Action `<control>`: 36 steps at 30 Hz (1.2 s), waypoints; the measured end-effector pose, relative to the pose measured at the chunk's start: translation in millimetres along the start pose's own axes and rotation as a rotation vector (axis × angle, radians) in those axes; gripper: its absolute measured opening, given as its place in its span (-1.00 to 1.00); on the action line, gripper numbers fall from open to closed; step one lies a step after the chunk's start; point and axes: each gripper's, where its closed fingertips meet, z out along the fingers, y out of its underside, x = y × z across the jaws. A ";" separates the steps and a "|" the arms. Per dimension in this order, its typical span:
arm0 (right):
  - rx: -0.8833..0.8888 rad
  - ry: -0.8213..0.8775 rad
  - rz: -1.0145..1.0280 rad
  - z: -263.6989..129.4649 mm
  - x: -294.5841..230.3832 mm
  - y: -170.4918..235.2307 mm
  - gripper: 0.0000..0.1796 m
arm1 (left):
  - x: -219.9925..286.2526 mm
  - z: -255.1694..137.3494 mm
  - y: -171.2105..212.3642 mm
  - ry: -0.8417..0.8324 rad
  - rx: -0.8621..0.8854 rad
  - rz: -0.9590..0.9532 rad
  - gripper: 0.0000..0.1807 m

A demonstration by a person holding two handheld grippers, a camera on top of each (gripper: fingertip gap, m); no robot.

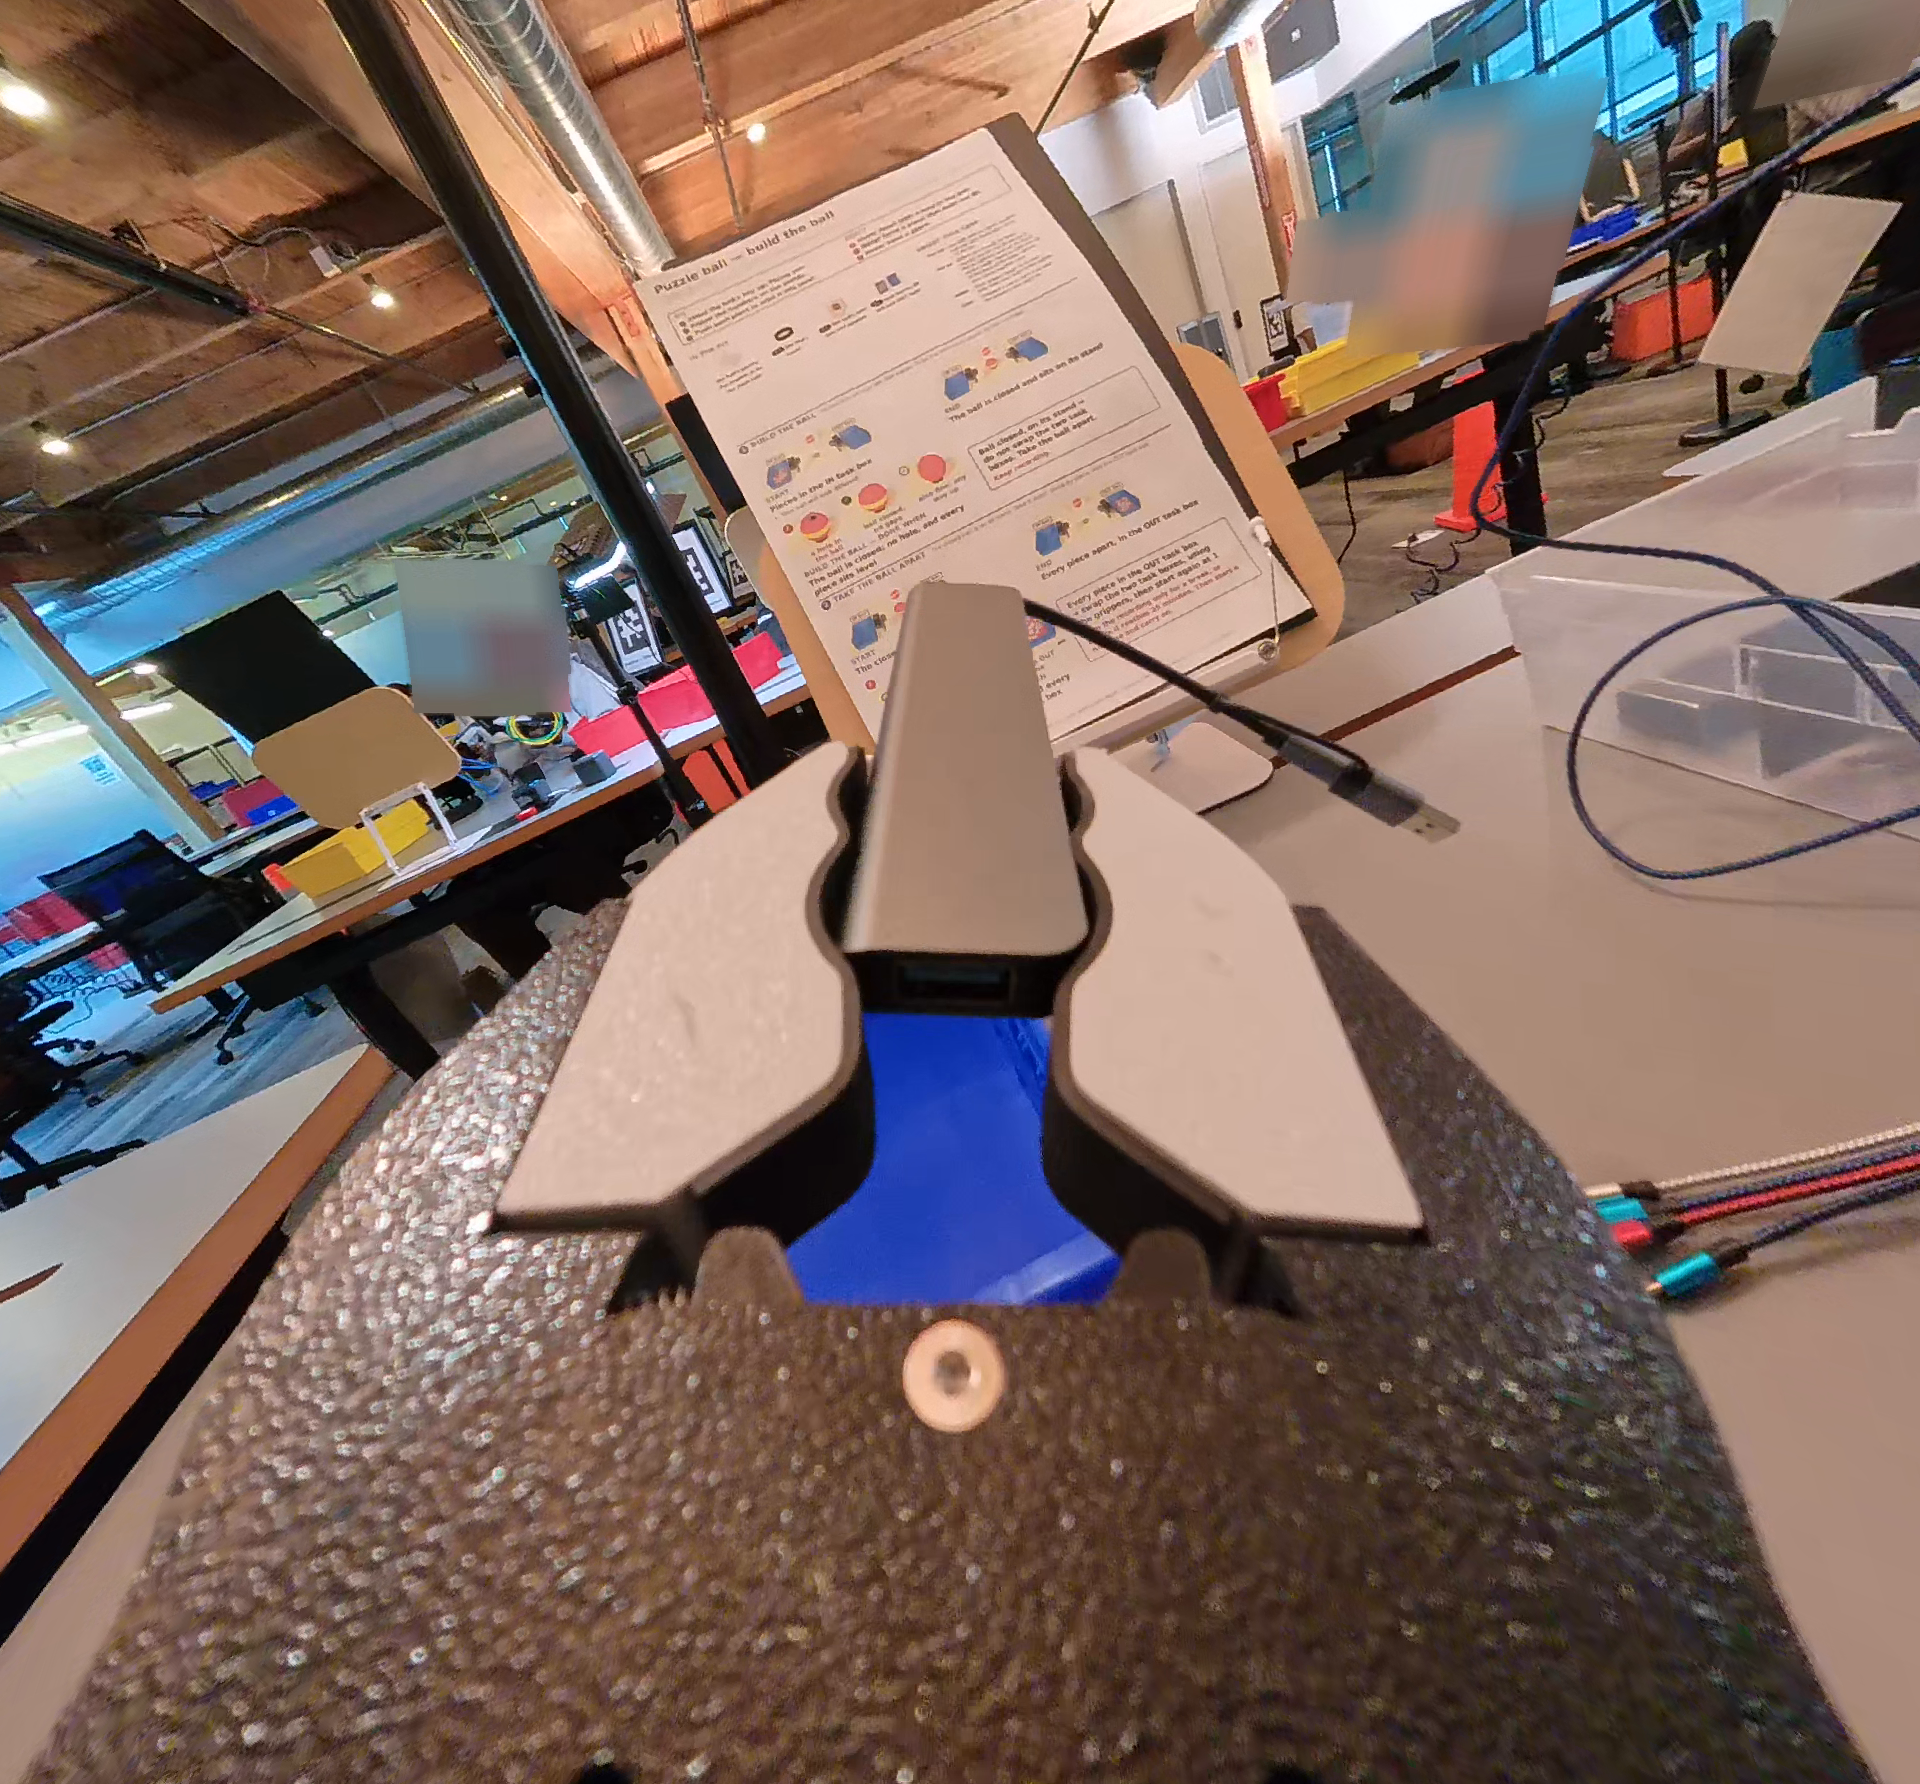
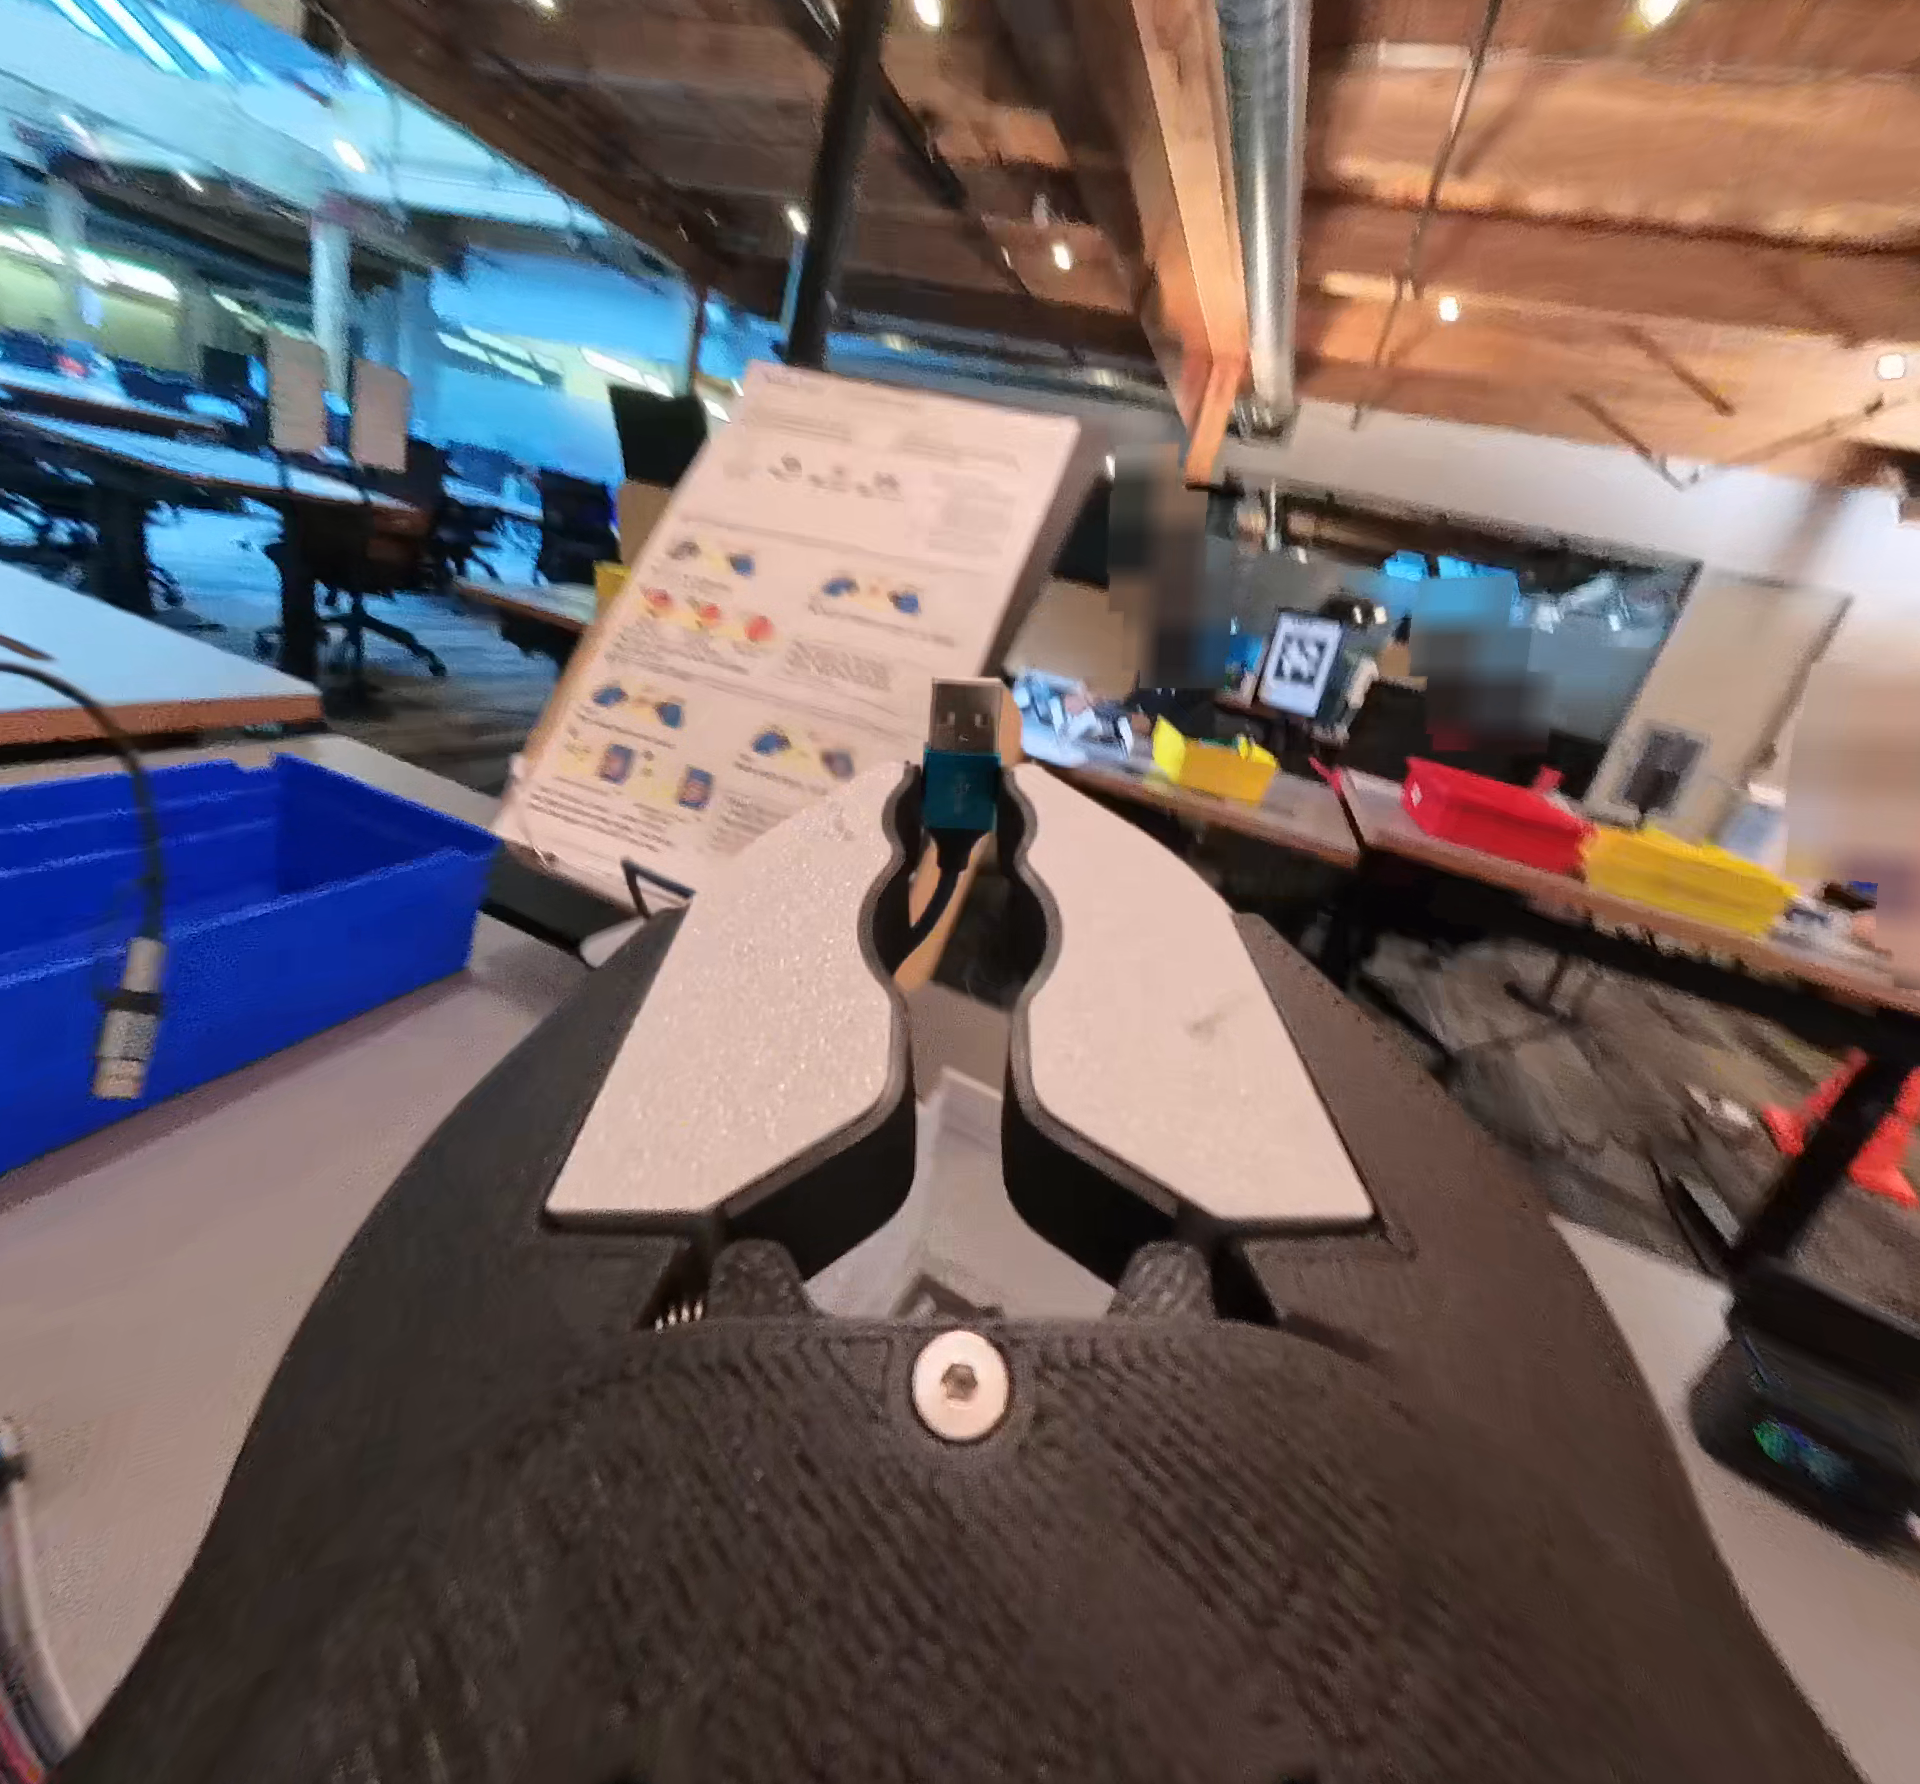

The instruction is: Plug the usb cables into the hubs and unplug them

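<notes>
My left gripper [image 1: 961, 778] is shut on a grey USB hub [image 1: 961, 747], held above the table and pointing away; an open port on its near end [image 1: 951, 984] faces the camera. The hub's own black cable ends in a grey plug [image 1: 1371, 792] hanging to the right. My right gripper [image 2: 961, 784] is shut on a USB cable's teal-sleeved plug [image 2: 961, 784], whose metal tip [image 2: 966, 714] points up and away, held above the table. The plug's dark cable runs down between the fingers.
A blue bin [image 2: 312, 861] sits left of the right gripper, and shows under the left gripper [image 1: 935, 1163]. A clear plastic box [image 1: 1714, 664] stands at right. Several coloured cable plugs [image 1: 1642, 1225] and a blue cable [image 1: 1662, 695] lie on the white table. An instruction sheet [image 1: 966, 425] stands behind. One gripper's finger ends stand about 40 cm off the other's.
</notes>
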 end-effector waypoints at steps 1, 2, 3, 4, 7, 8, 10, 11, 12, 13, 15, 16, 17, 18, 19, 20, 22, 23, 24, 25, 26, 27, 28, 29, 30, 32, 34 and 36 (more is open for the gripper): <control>-0.059 0.032 0.005 2.7 12.1 12.0 -0.85 | 0.0 0.0 0.3 0.002 0.000 0.001 -0.62; -0.104 0.083 0.000 3.6 25.6 24.5 -0.85 | -0.2 0.2 0.9 0.004 -0.001 -0.002 -0.62; -0.128 0.120 -0.009 3.3 35.3 36.5 -0.85 | -0.5 0.5 1.7 0.007 -0.003 -0.007 -0.62; -0.177 0.126 -0.008 3.3 39.9 53.3 -0.85 | -0.5 0.8 2.8 0.011 -0.007 -0.011 -0.62; -0.426 0.046 0.011 -5.7 32.8 119.0 -0.84 | -0.5 1.7 7.5 0.018 -0.018 -0.024 -0.62; -0.487 0.045 -0.010 -13.0 32.0 136.1 -0.84 | 0.1 2.0 8.7 0.023 -0.020 -0.025 -0.62; -0.578 0.055 -0.089 -30.7 33.6 159.6 -0.84 | 0.2 2.6 10.6 0.027 -0.026 -0.027 -0.62; -0.598 0.067 -0.133 -38.9 36.7 166.3 -0.84 | 0.2 2.9 11.4 0.028 -0.027 -0.029 -0.62; -0.628 0.068 -0.158 -46.8 39.0 174.0 -0.83 | 0.6 3.3 11.9 0.031 -0.026 -0.032 -0.62; -0.683 0.032 -0.164 -55.2 37.3 185.3 -0.83 | 1.3 3.8 12.5 0.036 -0.027 -0.035 -0.62; -0.825 -0.059 -0.141 -73.5 30.2 210.7 -0.80 | 3.6 5.0 13.7 0.043 -0.029 -0.041 -0.62; -0.897 -0.082 -0.150 -83.2 30.4 221.5 -0.78 | 5.4 5.5 14.0 0.049 -0.029 -0.043 -0.62; -0.959 -0.084 -0.181 -92.3 34.3 229.7 -0.76 | 7.3 5.9 14.0 0.056 -0.030 -0.042 -0.62; -0.989 -0.097 -0.199 -97.6 35.3 233.2 -0.74 | 9.0 6.1 13.7 0.060 -0.030 -0.038 -0.62; -0.995 -0.125 -0.191 -100.0 31.8 232.6 -0.72 | 10.4 6.3 13.1 0.064 -0.030 -0.034 -0.62; -0.989 -0.138 -0.174 -99.7 29.5 227.9 -0.61 | 11.8 6.5 12.6 0.067 -0.030 -0.031 -0.62; -0.919 -0.097 -0.208 -91.1 34.9 205.2 -0.31 | 13.8 6.7 11.7 0.073 -0.031 -0.029 -0.62; -0.874 -0.123 -0.239 -87.0 30.0 189.9 -0.24 | 14.6 6.8 11.5 0.074 -0.030 -0.030 -0.62; -0.822 -0.187 -0.271 -82.3 17.1 173.1 -0.22 | 15.4 7.0 11.4 0.076 -0.030 -0.033 -0.62; -0.756 -0.287 -0.309 -77.0 -5.3 155.6 -0.18 | 16.6 7.2 11.3 0.080 -0.030 -0.036 -0.62; -0.687 -0.405 -0.359 -72.8 -34.8 139.7 -0.15 | 18.2 7.7 11.6 0.086 -0.031 -0.040 -0.62; -0.637 -0.518 -0.424 -71.4 -66.0 128.0 -0.15 | 20.0 8.2 12.1 0.093 -0.032 -0.042 -0.62; -0.616 -0.620 -0.491 -72.8 -96.1 122.5 -0.15 | 21.7 8.8 12.6 0.099 -0.034 -0.042 -0.62; -0.629 -0.711 -0.554 -75.4 -123.6 123.1 -0.13 | 23.3 9.4 13.3 0.104 -0.037 -0.040 -0.62; -0.663 -0.784 -0.614 -78.0 -146.9 128.7 -0.11 | 24.8 9.7 13.9 0.109 -0.039 -0.039 -0.62; -0.733 -0.901 -0.754 -80.6 -181.0 150.1 -0.14 | 28.4 9.8 14.4 0.126 -0.041 -0.039 -0.62; -0.833 -0.997 -0.836 -81.5 -201.2 181.2 -0.20 | 29.9 9.5 14.4 0.133 -0.041 -0.036 -0.62; -0.958 -1.056 -0.872 -81.2 -210.0 210.9 -0.26 | 31.3 9.2 15.1 0.145 -0.043 -0.037 -0.62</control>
